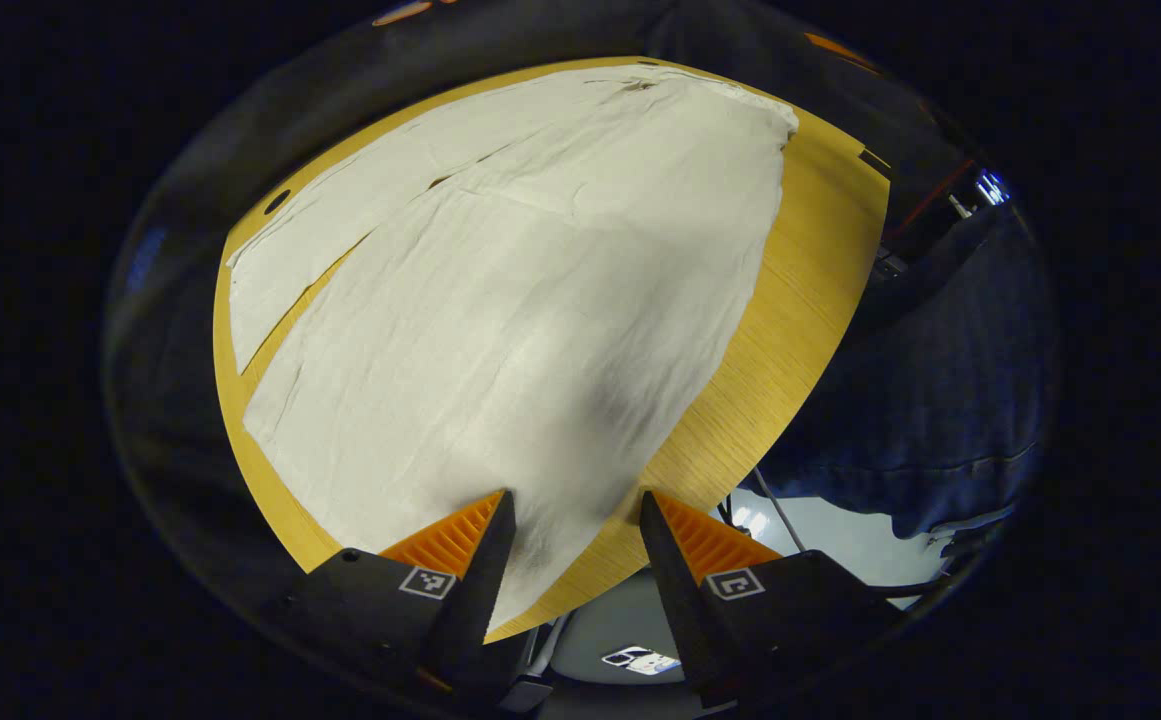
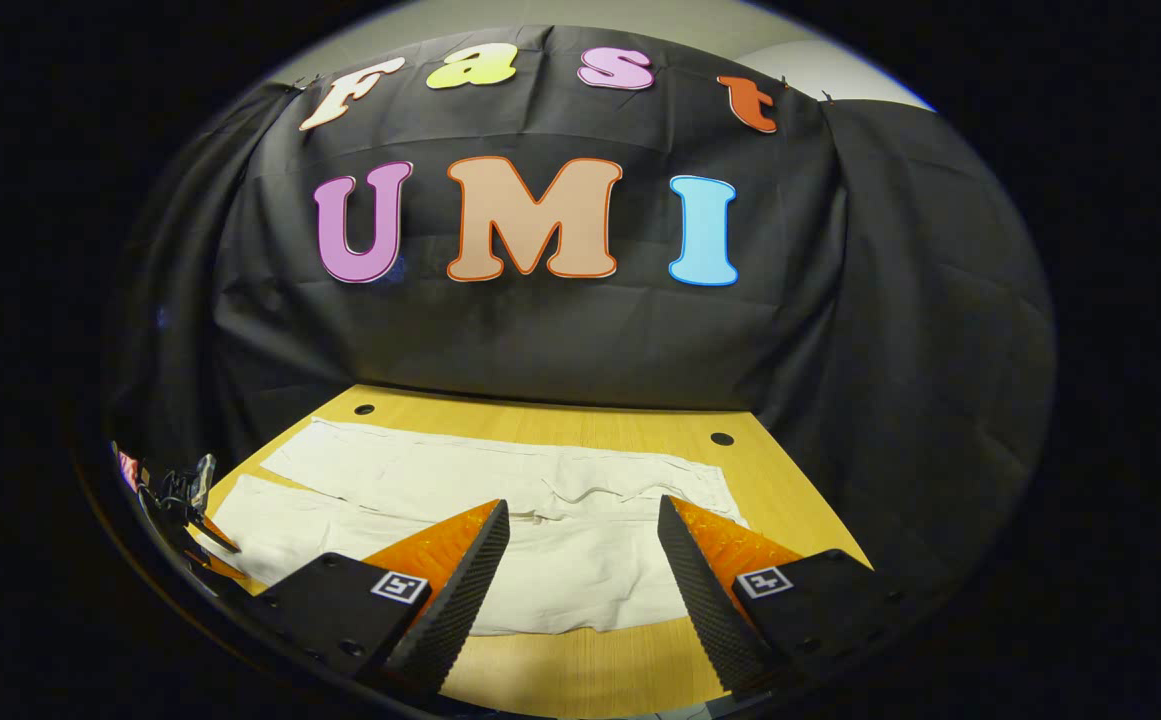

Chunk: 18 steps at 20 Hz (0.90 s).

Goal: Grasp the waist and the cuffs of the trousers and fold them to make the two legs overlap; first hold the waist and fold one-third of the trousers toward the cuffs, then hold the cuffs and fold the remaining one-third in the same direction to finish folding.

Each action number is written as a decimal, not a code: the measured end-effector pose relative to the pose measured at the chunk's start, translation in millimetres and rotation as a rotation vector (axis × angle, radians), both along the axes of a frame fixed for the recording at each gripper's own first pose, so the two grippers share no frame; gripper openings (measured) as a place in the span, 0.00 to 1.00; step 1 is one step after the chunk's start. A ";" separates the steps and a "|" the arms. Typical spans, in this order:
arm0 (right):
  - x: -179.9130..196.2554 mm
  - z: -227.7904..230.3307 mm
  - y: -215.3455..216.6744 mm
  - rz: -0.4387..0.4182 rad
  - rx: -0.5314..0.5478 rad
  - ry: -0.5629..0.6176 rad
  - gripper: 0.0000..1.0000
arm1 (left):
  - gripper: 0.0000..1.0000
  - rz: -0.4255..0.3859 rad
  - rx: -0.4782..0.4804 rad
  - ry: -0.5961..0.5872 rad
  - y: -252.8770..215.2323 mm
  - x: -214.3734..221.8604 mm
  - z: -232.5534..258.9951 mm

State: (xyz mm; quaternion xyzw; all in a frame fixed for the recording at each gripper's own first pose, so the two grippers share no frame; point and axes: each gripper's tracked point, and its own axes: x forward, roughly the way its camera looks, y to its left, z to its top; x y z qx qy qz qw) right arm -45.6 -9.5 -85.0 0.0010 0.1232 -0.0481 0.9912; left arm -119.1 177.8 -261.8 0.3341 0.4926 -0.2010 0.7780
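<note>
Trousers (image 1: pixel 530 300) lie flat & spread on the wooden table (image 1: pixel 790 330), pale cream fabric, both legs laid out side by side w/ a narrow gap between them showing table wood. Left gripper view: left gripper (image 1: pixel 575 530) hovers over the near leg's cuff end close to the table edge, fingers apart, nothing between them, cloth directly below the gap w/ a soft shadow on it; can't tell if tips touch fabric. Person's dark blue clothing (image 1: pixel 940 380) at right of that view, beyond the table edge, pale floor below it. Right gripper view: right gripper (image 2: pixel 580 545) hovers above the trousers (image 2: pixel 500 500) near the waist end, fingers apart, not on cloth. Trousers run across the table (image 2: pixel 590 660) lengthwise, waist toward right of this view, legs toward left, some wrinkles at crotch area. Left gripper (image 2: pixel 185 510) seen small at far left edge of this view, near the cuffs; its finger state can't be told from here. Two round holes (image 2: pixel 722 439) in tabletop near the back edge. Black cloth wall behind table.
</note>
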 end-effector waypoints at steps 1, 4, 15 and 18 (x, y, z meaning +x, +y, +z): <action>-0.8 -1.2 -1.6 -0.006 0.002 0.003 0.96 | 0.76 -0.014 0.004 0.004 -1.4 1.0 0.0; -4.4 -9.5 -4.1 -0.015 0.005 0.016 0.96 | 0.70 -0.027 0.029 0.031 1.1 2.3 -0.2; 9.3 -61.2 -55.1 0.076 -0.095 0.162 0.95 | 0.00 0.008 0.080 0.077 9.0 17.4 2.8; 18.0 -82.2 -69.9 0.151 -0.127 0.227 0.98 | 0.00 0.054 0.081 0.076 9.2 18.4 3.0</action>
